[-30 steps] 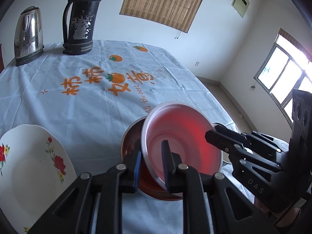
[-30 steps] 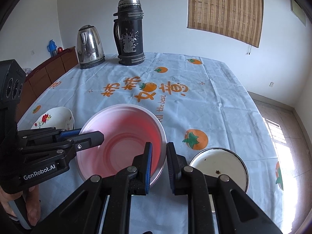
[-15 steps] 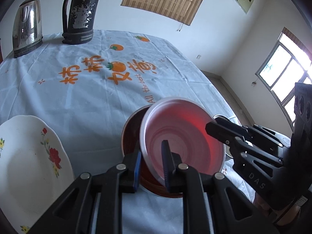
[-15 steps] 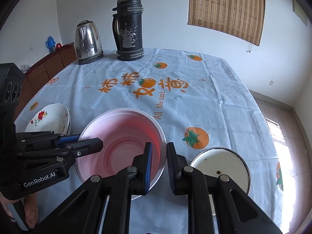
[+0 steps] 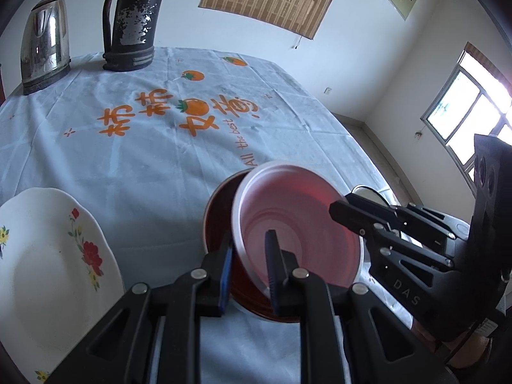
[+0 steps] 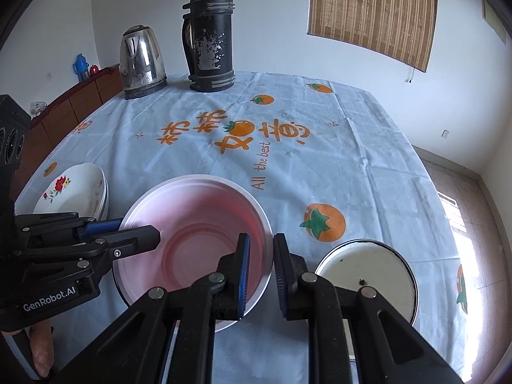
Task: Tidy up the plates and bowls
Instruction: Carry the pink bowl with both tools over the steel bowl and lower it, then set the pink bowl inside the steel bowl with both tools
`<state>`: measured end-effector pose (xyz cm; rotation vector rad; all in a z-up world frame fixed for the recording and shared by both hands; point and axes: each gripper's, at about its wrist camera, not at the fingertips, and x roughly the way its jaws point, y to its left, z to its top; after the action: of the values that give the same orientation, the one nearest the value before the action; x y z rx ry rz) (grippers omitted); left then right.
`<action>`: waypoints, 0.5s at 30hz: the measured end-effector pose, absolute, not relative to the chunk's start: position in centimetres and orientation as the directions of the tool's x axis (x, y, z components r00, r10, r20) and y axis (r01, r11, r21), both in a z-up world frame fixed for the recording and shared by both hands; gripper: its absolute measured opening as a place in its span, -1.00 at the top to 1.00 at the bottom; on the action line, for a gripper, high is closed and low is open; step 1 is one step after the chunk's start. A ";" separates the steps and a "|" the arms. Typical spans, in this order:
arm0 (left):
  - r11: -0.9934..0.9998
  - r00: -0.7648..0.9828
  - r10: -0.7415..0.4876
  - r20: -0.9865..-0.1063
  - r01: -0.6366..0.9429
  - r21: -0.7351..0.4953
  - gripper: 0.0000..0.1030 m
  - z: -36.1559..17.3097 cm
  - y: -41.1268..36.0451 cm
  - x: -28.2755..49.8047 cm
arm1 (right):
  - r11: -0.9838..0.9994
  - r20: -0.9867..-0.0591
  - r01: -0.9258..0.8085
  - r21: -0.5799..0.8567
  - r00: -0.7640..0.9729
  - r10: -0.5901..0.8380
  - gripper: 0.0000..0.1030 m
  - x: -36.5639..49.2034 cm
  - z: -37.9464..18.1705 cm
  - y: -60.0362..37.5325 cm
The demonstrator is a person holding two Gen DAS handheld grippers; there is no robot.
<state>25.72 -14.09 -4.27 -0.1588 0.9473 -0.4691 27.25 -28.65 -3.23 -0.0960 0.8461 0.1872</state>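
A pink translucent bowl (image 5: 297, 233) hangs tilted over a brown bowl (image 5: 217, 220) that sits on the tablecloth. My left gripper (image 5: 249, 249) is shut on the pink bowl's near left rim, one finger inside and one outside. My right gripper (image 6: 260, 246) is shut on the opposite rim of the pink bowl (image 6: 198, 233). In the left wrist view the right gripper (image 5: 345, 208) comes in from the right, and in the right wrist view the left gripper (image 6: 140, 233) comes in from the left. The brown bowl is hidden under the pink one in the right wrist view.
Floral white plates (image 6: 73, 192) are stacked at the left near the table edge. A white enamel plate (image 6: 364, 275) lies to the right. A steel kettle (image 6: 140, 60) and a black thermos (image 6: 209, 38) stand at the far side. A sideboard (image 6: 64, 108) lines the left wall.
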 end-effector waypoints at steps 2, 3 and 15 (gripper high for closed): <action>0.890 0.493 -0.451 -0.744 0.318 -0.328 0.68 -4.3 -14.1 25.7 | 0.979 -0.753 -0.202 -0.010 0.646 0.126 0.66 27.3 -3.4 -28.7; 0.890 0.494 -0.450 -0.744 0.318 -0.327 0.68 -4.3 -14.1 25.7 | 0.979 -0.754 -0.203 -0.010 0.645 0.126 0.66 27.3 -3.4 -28.7; 0.891 0.500 -0.445 -0.743 0.329 -0.312 0.68 -4.3 -14.3 25.6 | 0.980 -0.760 -0.200 -0.014 0.639 0.119 0.66 27.4 -3.8 -28.8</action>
<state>25.62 -14.27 -4.32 -0.1351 0.9366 -0.4697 27.41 -28.77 -3.83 -0.1004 0.8582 0.1825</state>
